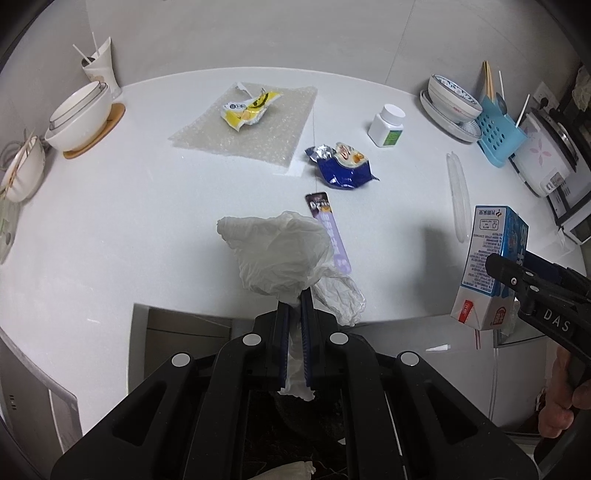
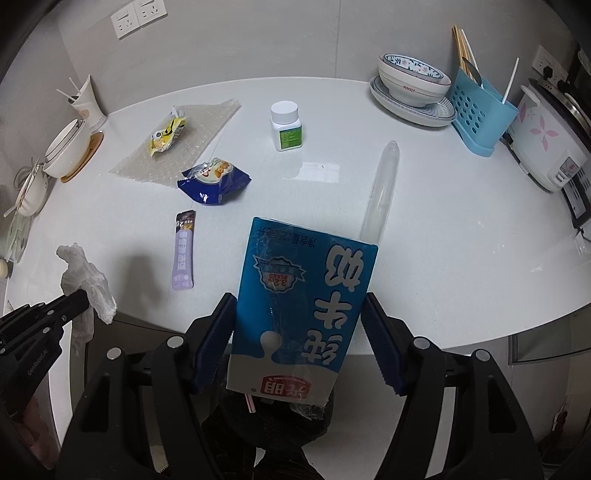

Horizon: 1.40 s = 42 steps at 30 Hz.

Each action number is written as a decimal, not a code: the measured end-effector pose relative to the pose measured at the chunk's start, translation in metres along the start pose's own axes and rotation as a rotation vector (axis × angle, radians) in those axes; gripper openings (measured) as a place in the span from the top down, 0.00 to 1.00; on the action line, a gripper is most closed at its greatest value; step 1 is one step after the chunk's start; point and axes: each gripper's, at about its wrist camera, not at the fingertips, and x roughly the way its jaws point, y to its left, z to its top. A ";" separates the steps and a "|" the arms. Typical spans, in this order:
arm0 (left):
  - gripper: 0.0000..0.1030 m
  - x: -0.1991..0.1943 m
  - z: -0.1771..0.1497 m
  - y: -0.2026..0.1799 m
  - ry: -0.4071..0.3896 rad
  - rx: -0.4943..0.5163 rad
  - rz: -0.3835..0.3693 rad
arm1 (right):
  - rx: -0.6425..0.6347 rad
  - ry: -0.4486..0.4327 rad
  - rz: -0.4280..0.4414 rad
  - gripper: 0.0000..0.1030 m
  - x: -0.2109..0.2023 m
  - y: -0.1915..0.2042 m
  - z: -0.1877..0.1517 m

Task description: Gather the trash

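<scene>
Clamping a tissue [image 1: 280,251] and milk carton [image 2: 299,310], left gripper [image 1: 295,301] and right gripper [image 2: 299,328] hover before wrappers [image 1: 341,166].

The purple sachet [image 1: 330,232] has its 6 o'clock end hidden behind the crumpled tissue [image 1: 280,254]. The rice cooker [image 2: 546,144] is cut off at 3 o'clock. The medicine bottle [image 2: 285,126] label is unreadable.

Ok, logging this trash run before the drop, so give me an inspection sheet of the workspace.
Surface: round white table.
Job's things: crumpled white tissue and blue milk carton held; yellow wrapper, dark-blue snack bag, purple sachet lying.
Clutter: white pill bottle, bubble-wrap sheet, bowls, blue utensil caddy.
Grippers: left gripper clamps tissue; right gripper clamps carton.
Cables: nothing seen.
Surroundings: wall sockets, rice cooker.
</scene>
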 end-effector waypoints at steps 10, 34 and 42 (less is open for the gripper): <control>0.95 -0.001 -0.037 -0.014 0.019 0.002 -0.009 | -0.028 0.004 0.015 0.36 -0.005 -0.004 -0.030; 0.95 0.027 -0.108 -0.052 0.057 0.039 -0.043 | -0.062 0.026 0.022 0.36 0.007 -0.027 -0.109; 0.95 0.050 -0.128 -0.058 0.074 0.049 -0.049 | -0.069 0.049 0.027 0.36 0.031 -0.035 -0.134</control>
